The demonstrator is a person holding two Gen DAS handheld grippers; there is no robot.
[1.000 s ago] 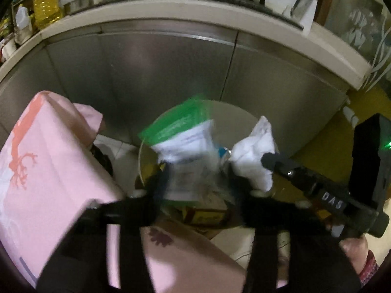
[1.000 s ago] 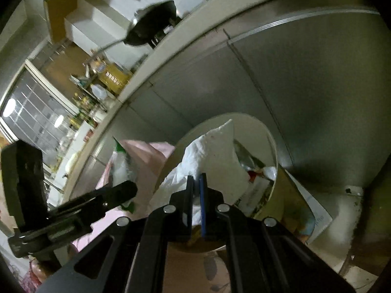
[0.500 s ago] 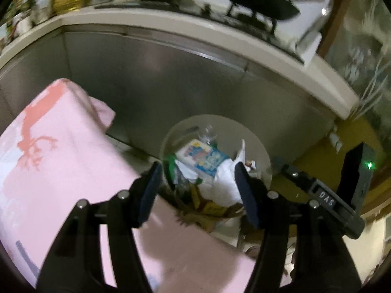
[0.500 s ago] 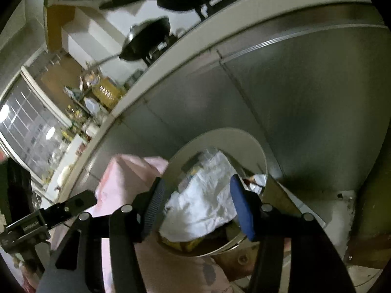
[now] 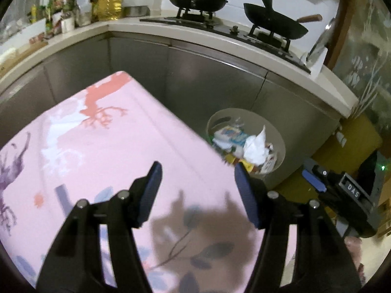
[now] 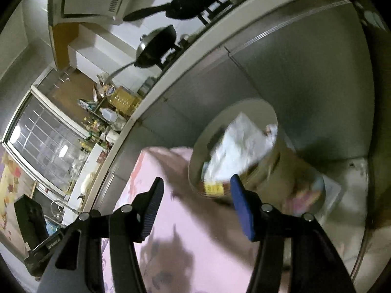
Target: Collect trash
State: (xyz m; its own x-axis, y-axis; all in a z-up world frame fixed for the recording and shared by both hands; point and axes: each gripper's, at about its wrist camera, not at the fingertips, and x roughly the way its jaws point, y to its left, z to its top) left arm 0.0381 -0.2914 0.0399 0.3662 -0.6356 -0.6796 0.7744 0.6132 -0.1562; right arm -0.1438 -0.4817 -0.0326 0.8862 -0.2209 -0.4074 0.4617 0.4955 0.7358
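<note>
While both claws hang empty, left claw (image 5: 198,190) opening wider, right claw (image 6: 195,205) let go, the white crumpled paper (image 5: 255,146) sits atop the round cream trash bin (image 5: 281,144); heaped so high, it might tumble out.

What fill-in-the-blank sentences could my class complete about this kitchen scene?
1. The crumpled white paper lies in the round beige ____.
2. The cloth over the table is ____ in colour.
3. The left tongs hold ____.
4. The two black pans stand on the ____.

Missing words: bin; pink; nothing; stove
</note>
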